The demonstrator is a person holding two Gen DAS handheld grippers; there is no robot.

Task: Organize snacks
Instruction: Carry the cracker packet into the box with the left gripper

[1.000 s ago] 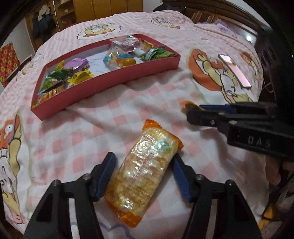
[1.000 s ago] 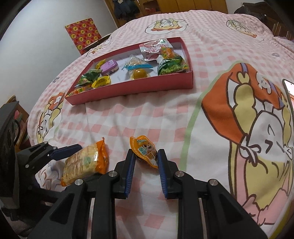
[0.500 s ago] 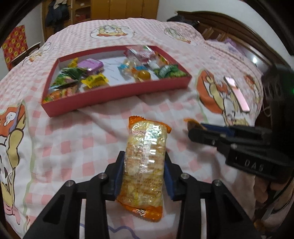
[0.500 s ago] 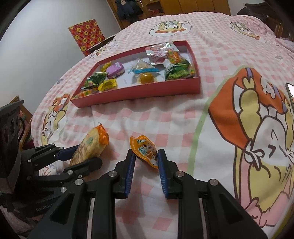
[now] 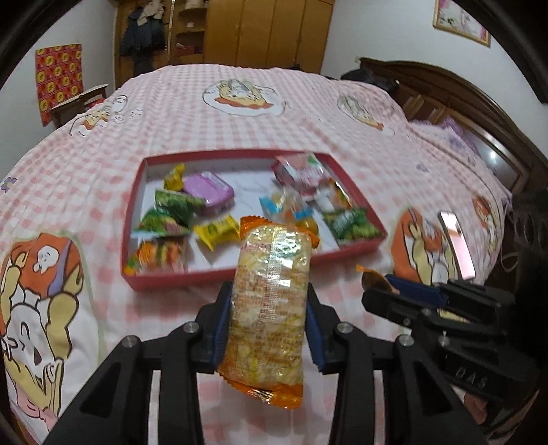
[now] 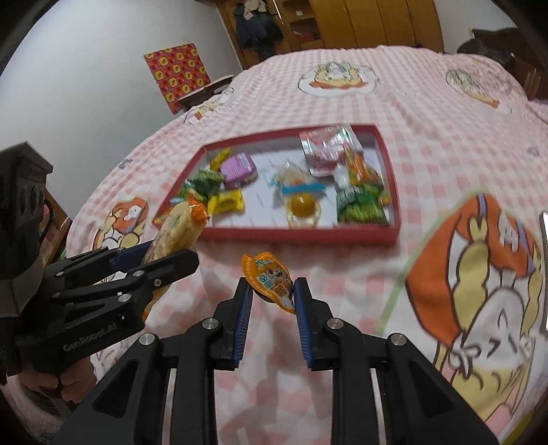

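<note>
My left gripper is shut on a long orange-ended cracker pack and holds it up above the bed, in front of the red tray. It also shows in the right wrist view. My right gripper is shut on a small orange jelly cup, lifted off the bedspread. The tray holds several wrapped snacks, a purple pack and a yellow jelly. The right gripper appears at the right of the left wrist view.
A pink checked bedspread with cartoon prints covers the bed. A phone lies on it at the right. A dark wooden headboard stands at the far right, wardrobes behind, a chair at the left.
My left gripper closed on the cracker pack and lifted it off the bed. My right gripper lifted the jelly cup. Both moved up and toward the tray.
</note>
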